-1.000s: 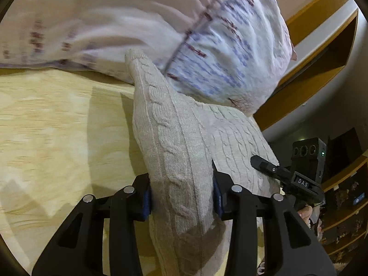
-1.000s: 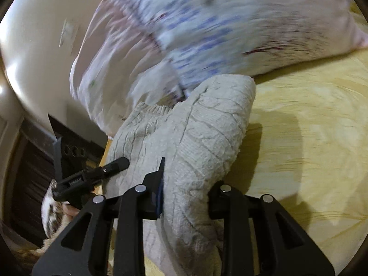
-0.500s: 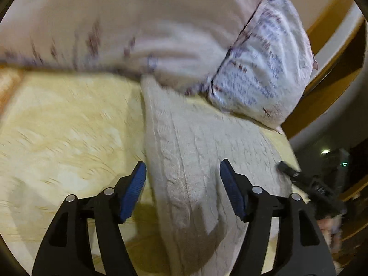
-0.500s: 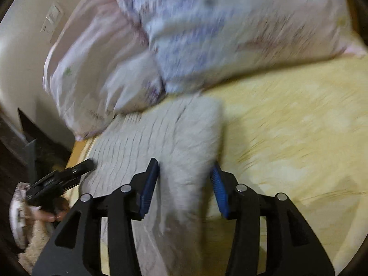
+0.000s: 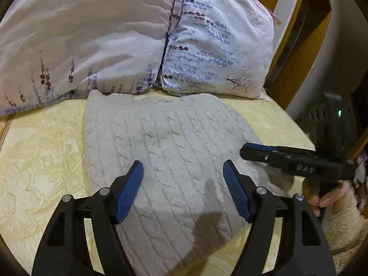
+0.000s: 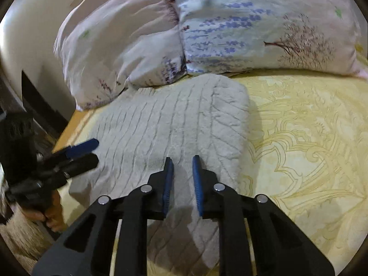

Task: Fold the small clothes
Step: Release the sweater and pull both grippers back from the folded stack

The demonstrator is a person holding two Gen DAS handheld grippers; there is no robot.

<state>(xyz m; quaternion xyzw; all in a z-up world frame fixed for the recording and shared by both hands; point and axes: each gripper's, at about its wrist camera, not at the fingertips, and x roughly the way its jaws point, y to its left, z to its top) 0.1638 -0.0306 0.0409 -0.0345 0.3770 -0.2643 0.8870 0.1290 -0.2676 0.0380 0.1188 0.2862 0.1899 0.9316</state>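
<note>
A folded beige cable-knit sweater [image 5: 165,147] lies flat on the yellow patterned bedspread [image 5: 43,151], its far edge against the pillows. My left gripper [image 5: 182,169] is open and empty, hovering just above the sweater's near half. The sweater also shows in the right wrist view [image 6: 174,119]. My right gripper [image 6: 182,161] hangs above its near edge, jaws narrowly apart and holding nothing. The right gripper also shows in the left wrist view [image 5: 260,151], at the sweater's right side. The left gripper also shows in the right wrist view [image 6: 88,150], at the sweater's left side.
Two floral pillows [image 5: 128,34] lean at the head of the bed behind the sweater. A wooden headboard frame [image 5: 292,53] stands at the right. The bedspread [image 6: 299,138] stretches away beside the sweater. The bed's edge [image 6: 69,128] is close to the sweater's other side.
Both grippers were shut on the lifted sweater one second ago. They opened, and it now lies flat. Both grippers have pulled back above it.
</note>
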